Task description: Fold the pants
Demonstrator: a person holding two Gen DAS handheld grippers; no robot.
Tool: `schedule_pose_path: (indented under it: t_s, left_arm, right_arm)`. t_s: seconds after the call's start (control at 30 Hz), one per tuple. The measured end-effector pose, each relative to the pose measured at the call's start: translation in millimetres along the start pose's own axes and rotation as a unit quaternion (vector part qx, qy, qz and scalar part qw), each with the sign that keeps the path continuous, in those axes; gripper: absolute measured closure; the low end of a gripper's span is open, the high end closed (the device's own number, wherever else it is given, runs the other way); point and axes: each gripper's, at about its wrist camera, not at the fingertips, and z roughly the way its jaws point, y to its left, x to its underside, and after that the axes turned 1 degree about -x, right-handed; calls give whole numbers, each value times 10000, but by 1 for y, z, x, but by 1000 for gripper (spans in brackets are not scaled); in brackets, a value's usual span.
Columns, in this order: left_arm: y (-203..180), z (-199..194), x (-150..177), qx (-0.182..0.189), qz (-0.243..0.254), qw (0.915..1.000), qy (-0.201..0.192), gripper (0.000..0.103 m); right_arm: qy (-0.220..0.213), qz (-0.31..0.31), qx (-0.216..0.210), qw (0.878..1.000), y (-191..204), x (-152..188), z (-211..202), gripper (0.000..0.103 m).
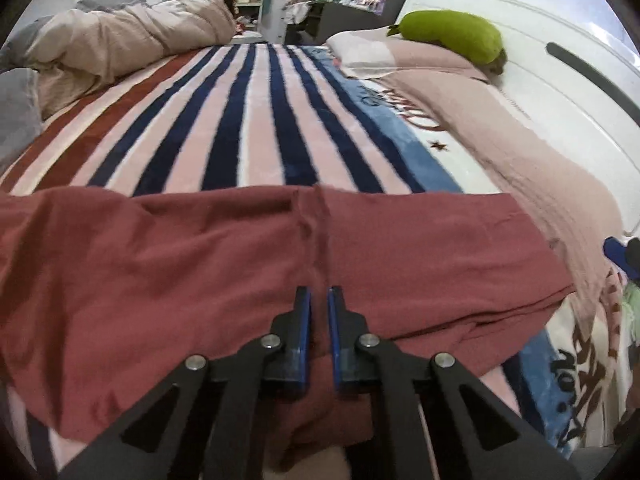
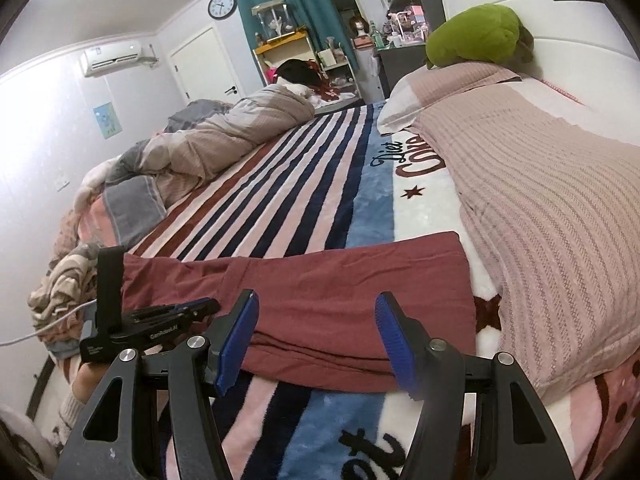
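The dark red cotton pants (image 1: 240, 264) are pinched by the nearly closed left gripper (image 1: 319, 294), marked "GenRobot.AI"; the right gripper (image 2: 316, 300) is spread wide above the striped fleece blanket (image 2: 280, 184), lettered "Diet".

Home bedroom: bed (image 2: 304, 184), pillows (image 2: 440, 92), wall clock (image 2: 222, 5).

Both wrist cams low, close; share pants (image 1: 240, 264), striped blanket (image 2: 280, 184).

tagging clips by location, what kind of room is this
Almost certainly a home bedroom: the dark red pants lie on a bed with a striped blanket and a pillow, and a wall clock hangs beside teal curtains.
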Motion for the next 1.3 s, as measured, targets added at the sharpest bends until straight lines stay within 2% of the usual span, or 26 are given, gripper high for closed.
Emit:
schedule_pose_path:
  t_s: [0.03, 0.1, 0.13, 0.17, 0.27, 0.43, 0.53, 0.63, 0.8, 0.97, 1.1, 1.13, 1.23, 1.3]
  left_arm:
    - [3, -4, 1, 59, -57, 10000, -3, 94]
    - [10, -20, 6, 156, -131, 9998, -66, 78]
    - [13, -27, 7, 134, -157, 9997, -136, 57]
    - [20, -39, 10, 55, -208, 9994, -257, 49]
    - [51, -67, 19, -226, -555, 9975, -373, 49]
    - [108, -93, 46, -577, -1322, 9887, -404, 49]
    - [128, -92, 60, -666, -1580, 9846, -341, 48]
    - [142, -82, 68, -570, -1815, 9812, -321, 46]
    - [151, -68, 64, -613, -1843, 9799, -443, 40]
    - [161, -57, 45, -585, -1936, 9770, -671, 39]
    - [168, -45, 31, -553, -2186, 9710, -797, 40]
    - [168, -43, 28, -555, -2220, 9701, -815, 43]
    - [170, -36, 19, -693, -2298, 9671, -838, 73]
    - [169, -35, 15, -619, -2299, 9672, -889, 86]
  right_arm:
    - [-6, -24, -11, 10000, 2, 0, -1, 47]
    - [-30, -88, -27, 10000, 6, 1, -3, 47]
    - [-40, -115, -28, 9999, 7, 1, -5, 46]
    - [-49, -135, -32, 9999, 9, 2, -5, 46]
    - [-54, -166, -92, 9998, 14, 3, -6, 39]
    - [14, -353, -117, 9993, 28, 4, -2, 39]
    - [190, -525, -57, 9984, 39, 7, 6, 39]
    - [396, -642, 35, 9971, 46, 10, 17, 39]
    - [603, -803, 125, 9949, 55, 13, 30, 39]
    - [911, -931, 173, 9913, 60, 20, 47, 39]
    - [1144, -967, 169, 9886, 60, 25, 59, 39]
    - [1174, -961, 165, 9883, 60, 26, 61, 39]
    - [1190, -921, 124, 9885, 60, 26, 63, 39]
    - [1156, -914, 117, 9890, 59, 25, 62, 39]
